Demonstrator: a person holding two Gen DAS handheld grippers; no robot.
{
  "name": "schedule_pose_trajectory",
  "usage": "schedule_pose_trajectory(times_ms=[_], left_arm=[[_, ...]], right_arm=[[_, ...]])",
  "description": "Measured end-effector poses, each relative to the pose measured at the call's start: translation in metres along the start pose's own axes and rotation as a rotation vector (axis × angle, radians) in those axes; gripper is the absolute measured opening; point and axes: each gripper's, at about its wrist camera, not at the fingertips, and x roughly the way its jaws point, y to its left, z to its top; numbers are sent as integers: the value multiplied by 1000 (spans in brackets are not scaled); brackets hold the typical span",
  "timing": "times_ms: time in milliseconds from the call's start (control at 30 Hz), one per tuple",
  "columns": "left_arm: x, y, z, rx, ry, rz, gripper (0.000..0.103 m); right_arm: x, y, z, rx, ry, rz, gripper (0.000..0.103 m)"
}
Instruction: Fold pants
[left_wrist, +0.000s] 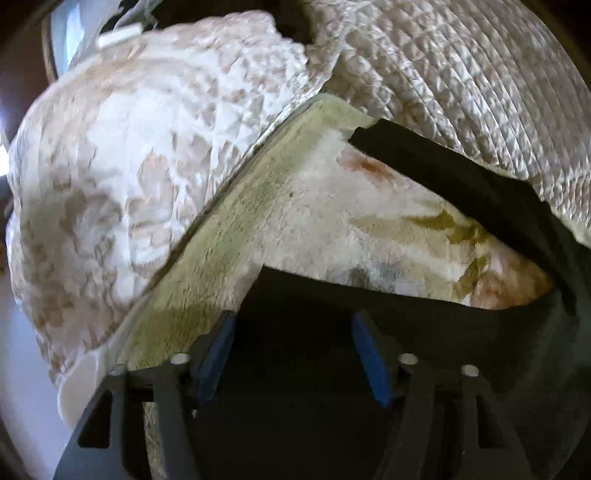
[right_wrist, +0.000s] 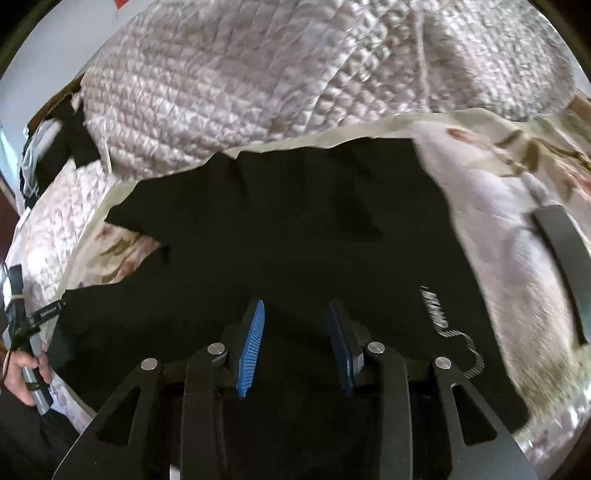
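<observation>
Both grippers tilt steeply down over a bed. The left gripper (left_wrist: 291, 354) has its blue-padded fingers (left_wrist: 218, 354) apart, nothing between them, above the near edge of the black fabric pants (left_wrist: 388, 325). The pants lie spread on a fuzzy cream floral blanket (left_wrist: 295, 206) beside a quilted white bedspread (left_wrist: 461, 74). The right gripper (right_wrist: 295, 343) hangs over the pants' middle, fingers parted and empty. At the left edge a hand (right_wrist: 26, 369) grips a handle.

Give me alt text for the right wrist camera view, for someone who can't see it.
Black pants lie spread on a fleecy floral blanket, with the right gripper above them, its blue pads apart and holding nothing. A quilted pale bedspread fills the background, and a hand grips a handle at the left edge.
</observation>
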Motion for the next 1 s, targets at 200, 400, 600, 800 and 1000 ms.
schedule_pose_trajectory(times_ms=[200, 400, 600, 800, 1000], left_arm=[[-12, -5, 7, -11, -107, 89, 5], [-1, -3, 10, -29, -73, 127, 11], [-38, 18, 9, -160, -176, 67, 22], [-63, 5, -6, -125, -213, -131, 31], [-48, -45, -20, 19, -62, -293, 31]], right_arm=[[10, -7, -9, 31, -1, -11, 36], [9, -18, -7, 71, -14, -49, 36], [-7, -23, -6, 80, -89, -73, 36], [-4, -18, -6, 66, -66, -62, 36], [1, -25, -7, 80, -36, -116, 36]])
